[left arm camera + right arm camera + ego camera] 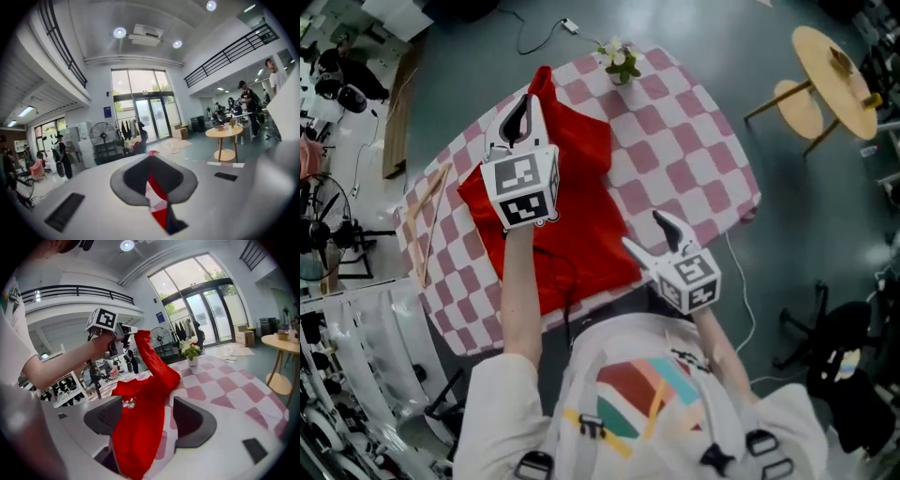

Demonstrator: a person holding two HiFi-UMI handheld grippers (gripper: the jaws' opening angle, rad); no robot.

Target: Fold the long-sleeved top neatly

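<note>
At the near edge of the checked table [694, 141], the right gripper [645, 232] hovers with its jaws spread and nothing pinched. The red long-sleeved top [581, 216] shows through the gap, but the pads do not press it. The top lies on the table from its near edge toward the middle. Farther in, above the table, the left gripper [525, 111] has its jaws pressed together on a strip of the top's red cloth, held up off the tabletop. A small pot of flowers [621, 64] stands at the table's far edge.
</note>
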